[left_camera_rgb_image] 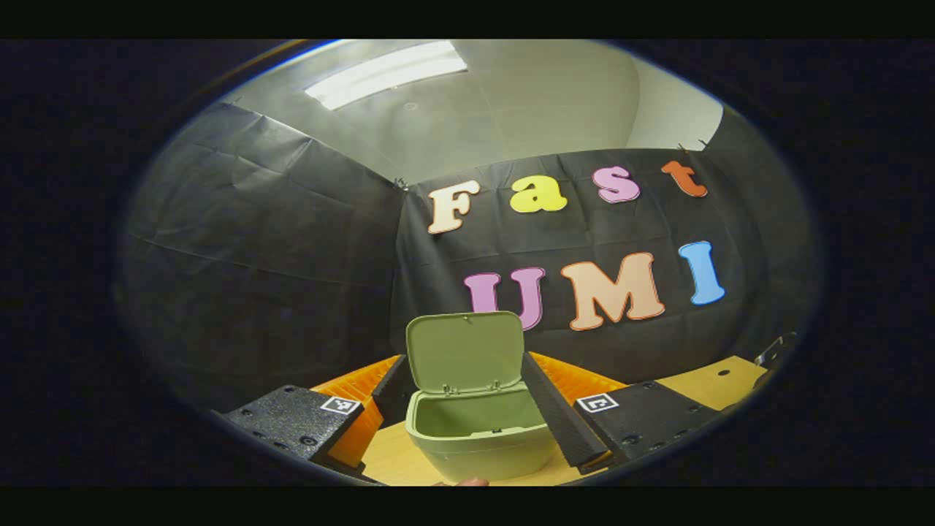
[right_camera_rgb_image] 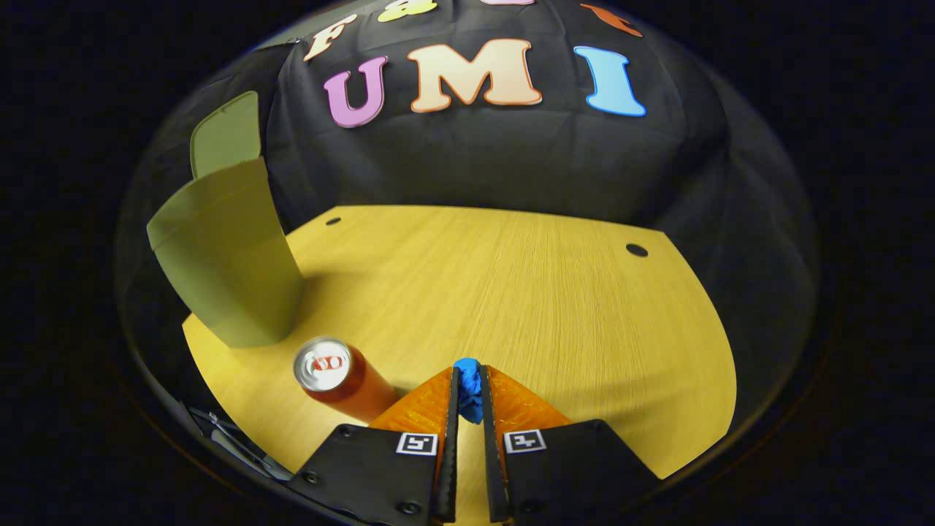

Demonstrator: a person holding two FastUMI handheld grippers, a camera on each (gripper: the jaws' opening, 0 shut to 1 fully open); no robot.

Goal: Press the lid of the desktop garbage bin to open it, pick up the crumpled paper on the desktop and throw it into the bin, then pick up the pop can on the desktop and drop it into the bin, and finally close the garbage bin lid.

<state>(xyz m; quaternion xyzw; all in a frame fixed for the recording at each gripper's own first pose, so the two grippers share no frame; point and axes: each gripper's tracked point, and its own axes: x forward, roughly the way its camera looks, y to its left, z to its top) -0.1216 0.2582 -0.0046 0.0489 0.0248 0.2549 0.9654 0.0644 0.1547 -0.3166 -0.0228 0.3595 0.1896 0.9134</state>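
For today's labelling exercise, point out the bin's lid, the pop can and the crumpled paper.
Lid (left_camera_rgb_image: pixel 465 353): left gripper view, on its raised inner face.
Pop can (right_camera_rgb_image: pixel 323 363): right gripper view, on its silver top.
Crumpled paper (right_camera_rgb_image: pixel 468 387): right gripper view, on the blue wad pinched between the fingers.

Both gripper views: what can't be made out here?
- Bin base, left gripper view: cut off by the bottom edge.
- Bin floor: hidden by its front wall.
- Crumpled paper, right gripper view: mostly hidden between the right gripper's fingers.
- Pop can base: hidden behind that gripper.
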